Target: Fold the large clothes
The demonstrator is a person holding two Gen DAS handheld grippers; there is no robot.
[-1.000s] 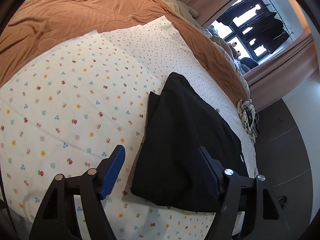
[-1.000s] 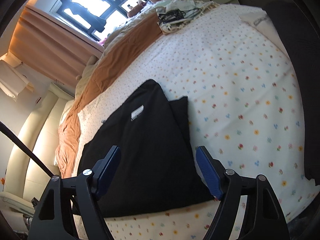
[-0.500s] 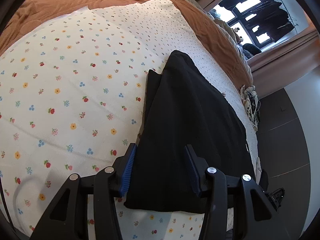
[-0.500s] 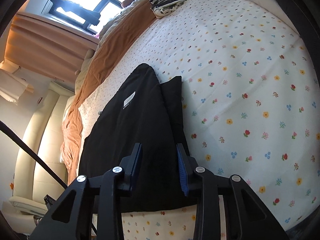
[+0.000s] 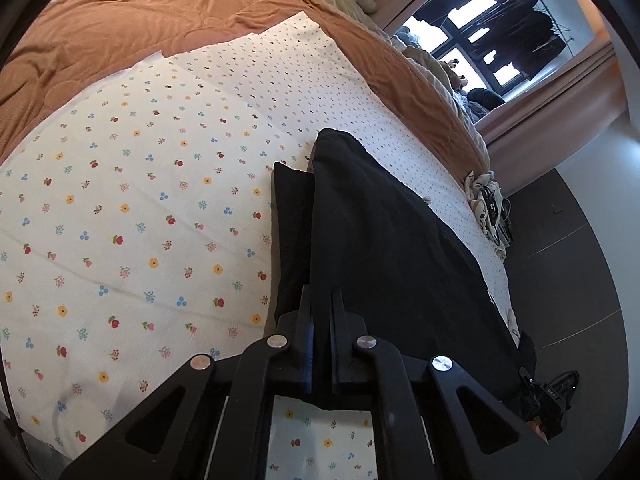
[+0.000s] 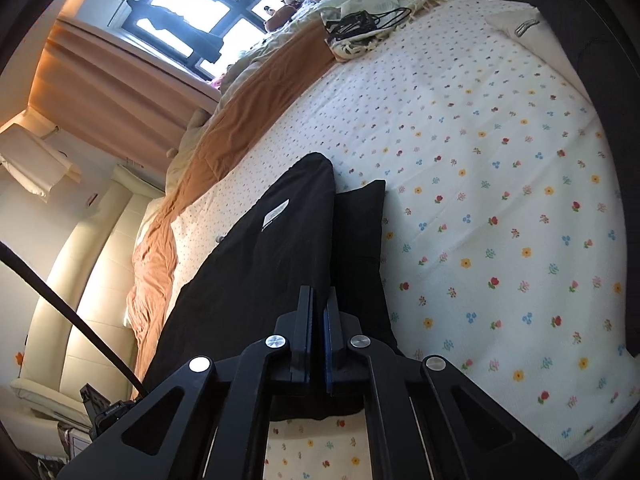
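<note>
A black garment (image 5: 384, 248) lies partly folded on the flowered bedsheet (image 5: 132, 208), with a narrower black layer sticking out beside the top fold. My left gripper (image 5: 320, 300) is shut on the garment's near edge. In the right wrist view the same black garment (image 6: 272, 264) shows a white label, and my right gripper (image 6: 319, 300) is shut on its near edge at another spot. The cloth rises in a ridge toward each pair of fingers.
A brown quilt (image 5: 168, 12) covers the far side of the bed. A pile of cables on cloth (image 6: 360, 24) lies near the bed's corner. Curtains and a window (image 5: 496, 40) are beyond. Dark floor (image 5: 580, 280) lies beside the bed. A cream sofa (image 6: 80, 280) stands at left.
Both grippers moved in over the garment's near edge and closed from wide open to shut on the cloth, which now stands up in a ridge between each pair of fingers.
</note>
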